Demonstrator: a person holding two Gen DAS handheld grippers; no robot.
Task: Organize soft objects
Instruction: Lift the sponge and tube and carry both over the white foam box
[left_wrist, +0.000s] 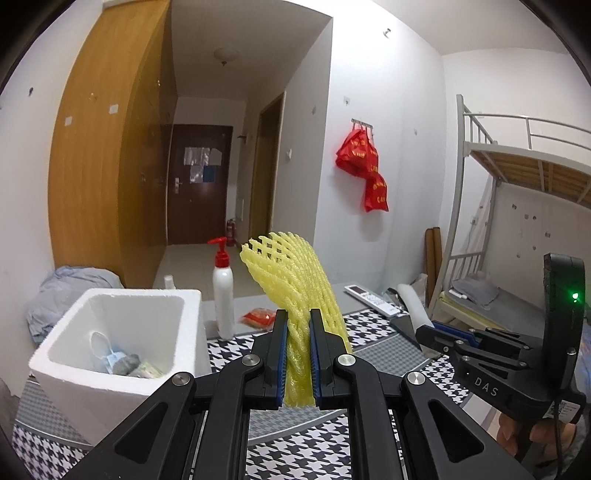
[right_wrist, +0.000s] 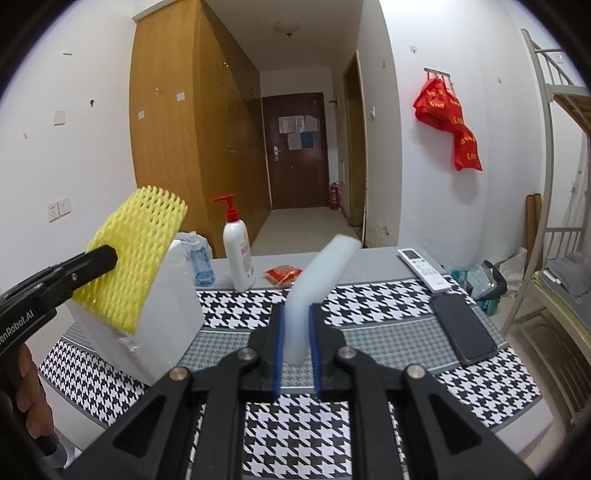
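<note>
My left gripper (left_wrist: 298, 325) is shut on a yellow foam net sleeve (left_wrist: 291, 280), which stands up out of the jaws above the table, to the right of a white foam box (left_wrist: 122, 339). The box holds a face mask and other soft scraps. In the right wrist view the same yellow net (right_wrist: 136, 254) hangs in the left gripper (right_wrist: 107, 258) in front of the box (right_wrist: 155, 332). My right gripper (right_wrist: 296, 317) is shut on a white foam strip (right_wrist: 317, 277) that sticks up and bends to the right. The right gripper also shows in the left wrist view (left_wrist: 443, 332).
The table has a houndstooth cloth (right_wrist: 295, 424). On it stand a white pump bottle (right_wrist: 238, 254), a blue sanitiser bottle (right_wrist: 201, 264), a red packet (right_wrist: 282, 275), a remote control (right_wrist: 424, 271) and a black phone (right_wrist: 463, 328). A bunk bed (left_wrist: 517, 184) stands to the right.
</note>
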